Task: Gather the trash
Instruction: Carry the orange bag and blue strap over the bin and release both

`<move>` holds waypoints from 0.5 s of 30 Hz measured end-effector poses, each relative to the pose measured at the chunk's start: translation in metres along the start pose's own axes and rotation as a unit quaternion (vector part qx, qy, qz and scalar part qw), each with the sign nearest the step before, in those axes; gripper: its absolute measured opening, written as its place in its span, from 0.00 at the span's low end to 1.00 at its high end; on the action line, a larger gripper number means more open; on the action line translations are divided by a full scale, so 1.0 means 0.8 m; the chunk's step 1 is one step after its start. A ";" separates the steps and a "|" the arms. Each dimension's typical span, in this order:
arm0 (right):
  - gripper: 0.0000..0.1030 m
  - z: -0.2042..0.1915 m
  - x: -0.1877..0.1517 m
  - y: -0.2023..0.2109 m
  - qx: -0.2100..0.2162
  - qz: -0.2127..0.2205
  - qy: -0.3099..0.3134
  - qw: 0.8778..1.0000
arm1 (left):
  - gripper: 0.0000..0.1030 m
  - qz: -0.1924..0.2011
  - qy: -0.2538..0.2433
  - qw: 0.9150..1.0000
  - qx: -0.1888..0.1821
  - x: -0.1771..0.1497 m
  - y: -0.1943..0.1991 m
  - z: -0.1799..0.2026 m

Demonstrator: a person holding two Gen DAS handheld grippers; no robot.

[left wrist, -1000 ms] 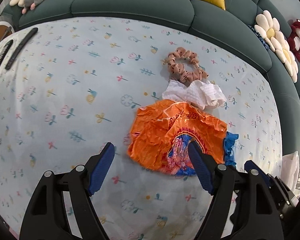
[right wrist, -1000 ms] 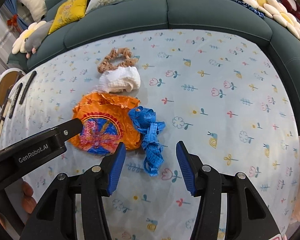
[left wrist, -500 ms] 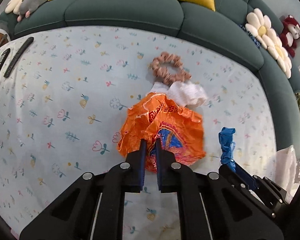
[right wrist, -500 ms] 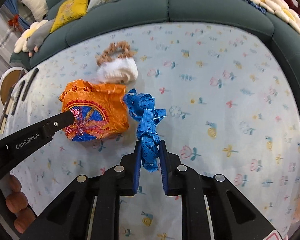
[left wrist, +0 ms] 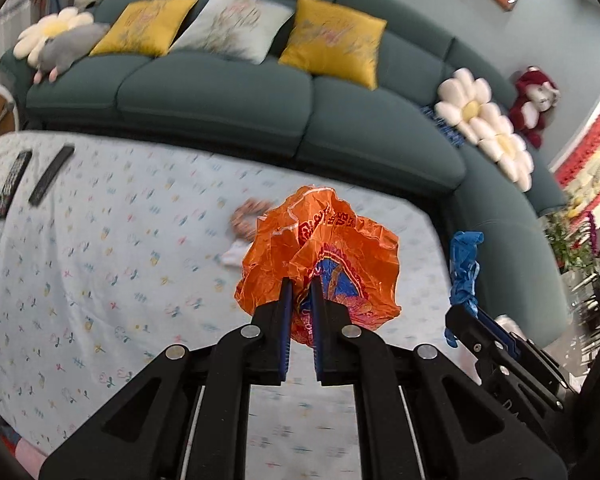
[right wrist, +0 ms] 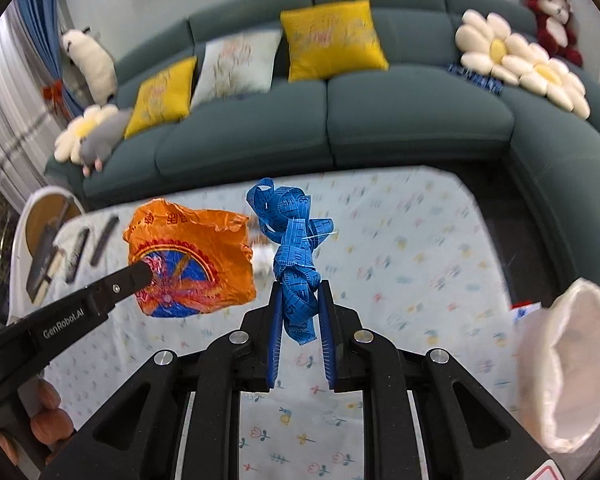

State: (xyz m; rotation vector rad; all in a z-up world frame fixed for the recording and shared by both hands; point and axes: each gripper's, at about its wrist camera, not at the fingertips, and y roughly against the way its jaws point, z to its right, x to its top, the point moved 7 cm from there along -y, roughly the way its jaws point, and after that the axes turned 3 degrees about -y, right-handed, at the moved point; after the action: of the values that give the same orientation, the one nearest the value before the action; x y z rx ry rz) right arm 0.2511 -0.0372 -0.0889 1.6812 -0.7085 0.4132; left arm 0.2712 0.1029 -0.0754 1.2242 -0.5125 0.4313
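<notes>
- Left wrist view: left gripper (left wrist: 299,286) pinching orange bag (left wrist: 320,248), held clear above floral cloth (left wrist: 100,240).
- Right wrist view: right gripper (right wrist: 299,292) clamped on blue tape (right wrist: 294,248), also off the cloth, just right of the bag.
- Hair tie (left wrist: 246,216) and white tissue (left wrist: 234,256) on cloth, blurred, beyond the bag.
- Two remotes (left wrist: 28,182) at cloth's far left.
- White bag opening (right wrist: 568,364) at right edge, right view.

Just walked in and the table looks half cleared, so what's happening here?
A person is picking up trash with two handheld grippers. The left gripper is shut on a crumpled orange bag, and the right gripper is shut on a tangled blue measuring tape. Both are lifted above the flowered tablecloth. A white tissue and a scrunchie lie on it.
</notes>
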 end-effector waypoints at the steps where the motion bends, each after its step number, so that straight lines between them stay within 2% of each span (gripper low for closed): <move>1: 0.16 0.005 0.006 0.017 0.000 0.011 -0.002 1.000 | 0.08 0.007 -0.005 1.000 -0.004 0.004 0.010 0.012; 7: 0.16 0.037 0.032 0.105 -0.004 0.070 -0.010 0.997 | 0.08 0.048 -0.039 0.997 -0.038 0.015 0.072 0.094; 15: 0.16 0.107 0.034 0.188 -0.023 0.118 -0.037 0.992 | 0.08 0.070 -0.086 0.991 -0.076 0.002 0.114 0.194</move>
State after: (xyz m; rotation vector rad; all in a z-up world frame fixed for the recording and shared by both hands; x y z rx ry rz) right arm 0.1643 -0.1428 0.0210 1.5813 -0.9702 0.4994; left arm 0.1990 -0.0194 0.0351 1.0861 -0.7696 0.3997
